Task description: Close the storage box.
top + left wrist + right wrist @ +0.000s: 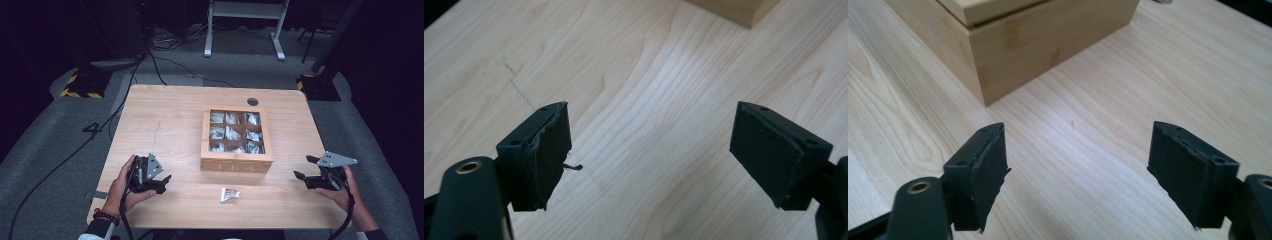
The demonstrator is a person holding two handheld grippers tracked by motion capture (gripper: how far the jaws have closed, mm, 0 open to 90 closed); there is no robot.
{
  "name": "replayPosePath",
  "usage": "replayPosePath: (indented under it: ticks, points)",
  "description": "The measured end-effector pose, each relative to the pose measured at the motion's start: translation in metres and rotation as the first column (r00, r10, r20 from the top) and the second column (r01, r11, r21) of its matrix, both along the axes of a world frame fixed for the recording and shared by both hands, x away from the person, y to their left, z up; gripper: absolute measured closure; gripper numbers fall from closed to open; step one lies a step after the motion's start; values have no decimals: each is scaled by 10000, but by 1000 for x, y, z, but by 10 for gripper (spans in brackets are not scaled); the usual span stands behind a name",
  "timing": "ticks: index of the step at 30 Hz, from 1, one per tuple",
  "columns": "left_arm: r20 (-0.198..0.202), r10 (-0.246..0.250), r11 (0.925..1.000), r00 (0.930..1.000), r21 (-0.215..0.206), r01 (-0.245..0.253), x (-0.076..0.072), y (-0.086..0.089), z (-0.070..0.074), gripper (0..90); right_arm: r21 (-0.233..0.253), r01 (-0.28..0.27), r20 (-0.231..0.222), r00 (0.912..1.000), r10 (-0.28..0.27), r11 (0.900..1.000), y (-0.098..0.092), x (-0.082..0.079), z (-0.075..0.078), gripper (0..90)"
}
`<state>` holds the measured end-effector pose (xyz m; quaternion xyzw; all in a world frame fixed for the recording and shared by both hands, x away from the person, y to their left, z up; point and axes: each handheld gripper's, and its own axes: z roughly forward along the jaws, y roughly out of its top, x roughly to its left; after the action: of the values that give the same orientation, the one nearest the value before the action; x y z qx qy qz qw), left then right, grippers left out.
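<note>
A wooden tea box [236,162] with a windowed lid sits right of the table's centre, lid down, with several tea bags visible through the panes. One loose tea bag [229,194] lies on the table just in front of the box. My left gripper [164,181] rests at the front left, open, over bare wood [649,150]. My right gripper [306,167] is at the front right, open, pointing toward the box corner [983,75]. Nothing is between either pair of jaws.
The light wooden table [165,115] has a round cable hole [252,101] behind the box. Cables, a white desk frame [245,25] and yellow-black striped stand feet [80,90] are on the grey floor beyond.
</note>
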<state>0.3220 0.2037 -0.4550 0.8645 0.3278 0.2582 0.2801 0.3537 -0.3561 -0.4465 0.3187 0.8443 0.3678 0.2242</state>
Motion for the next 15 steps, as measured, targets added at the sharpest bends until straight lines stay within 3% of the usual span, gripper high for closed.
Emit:
replayPosePath:
  ticks: [4, 15]
  points:
    - [-188, 57, 9996, 9998, -266, -62, -2, 11, -9, 173, -56, 243, -213, 9995, -244, 9997, -8, -2, -11, 239]
    - [-892, 66, 9998, 9960, -180, -83, -8, 27, -27, 173, 256, 871, -786, 9933, -849, 9959, -31, -12, -35, 233]
